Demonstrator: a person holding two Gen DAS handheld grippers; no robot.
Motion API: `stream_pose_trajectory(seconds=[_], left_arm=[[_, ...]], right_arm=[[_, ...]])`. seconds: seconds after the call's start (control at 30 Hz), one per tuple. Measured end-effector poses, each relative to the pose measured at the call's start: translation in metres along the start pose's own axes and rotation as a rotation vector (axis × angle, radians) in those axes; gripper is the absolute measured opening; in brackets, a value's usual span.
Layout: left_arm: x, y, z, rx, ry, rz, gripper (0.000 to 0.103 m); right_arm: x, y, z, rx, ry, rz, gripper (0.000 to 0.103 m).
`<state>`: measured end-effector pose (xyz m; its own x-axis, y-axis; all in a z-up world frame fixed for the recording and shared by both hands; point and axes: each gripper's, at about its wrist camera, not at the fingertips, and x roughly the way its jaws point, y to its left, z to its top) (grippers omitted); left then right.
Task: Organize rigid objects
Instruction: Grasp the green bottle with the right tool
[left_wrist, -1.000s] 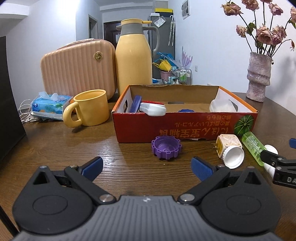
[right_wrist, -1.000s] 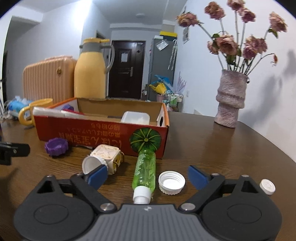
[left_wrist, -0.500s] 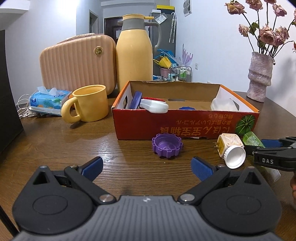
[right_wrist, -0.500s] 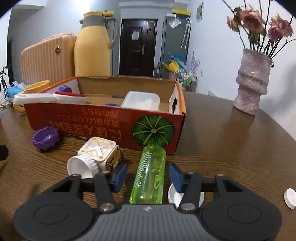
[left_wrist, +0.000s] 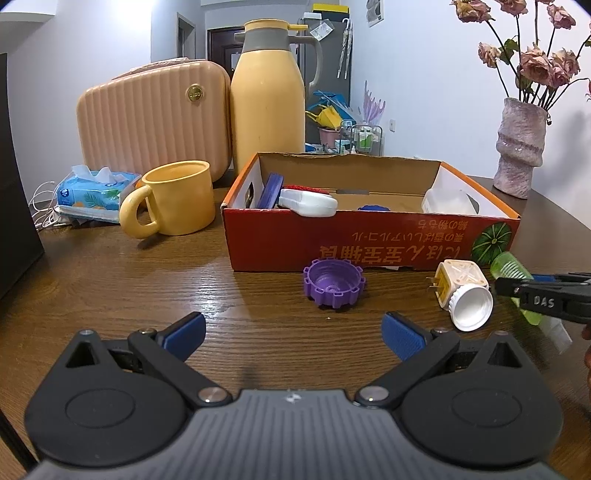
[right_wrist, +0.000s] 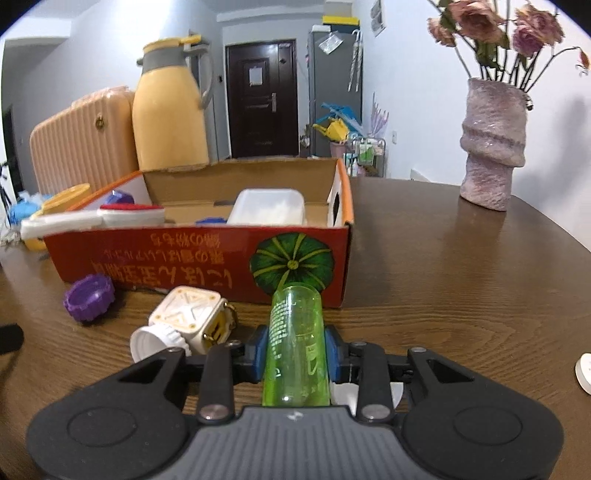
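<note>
Wooden table: one purple cap, one green bottle, one box.

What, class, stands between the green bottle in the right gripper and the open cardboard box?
Only the box's own front wall. The right gripper is shut on the green bottle, whose far end nearly meets that wall.

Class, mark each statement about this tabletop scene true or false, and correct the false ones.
1. The right gripper is clamped on the green bottle. True.
2. The purple cap lies inside the cardboard box. False: it lies on the table in front of the box.
3. The left gripper holds the yellow mug. False: its jaws are open and empty.
4. A white container sits inside the box. True.
</note>
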<state>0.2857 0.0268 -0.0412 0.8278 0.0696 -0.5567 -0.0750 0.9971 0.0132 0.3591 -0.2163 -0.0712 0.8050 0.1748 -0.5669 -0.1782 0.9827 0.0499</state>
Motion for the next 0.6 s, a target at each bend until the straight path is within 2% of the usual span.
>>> stream_pose_trajectory(seconds=[0.4,0.6], left_arm=[[0.005,0.000,-0.001,0.001,0.013,0.012,0.103],[0.009,-0.001,-0.002,0.000,0.018,0.005,0.103]], right_arm=[[-0.044,-0.019,0.003,0.122,-0.144,0.042,0.030],[-0.059,-0.020,0.002,0.138,-0.188,0.063,0.030]])
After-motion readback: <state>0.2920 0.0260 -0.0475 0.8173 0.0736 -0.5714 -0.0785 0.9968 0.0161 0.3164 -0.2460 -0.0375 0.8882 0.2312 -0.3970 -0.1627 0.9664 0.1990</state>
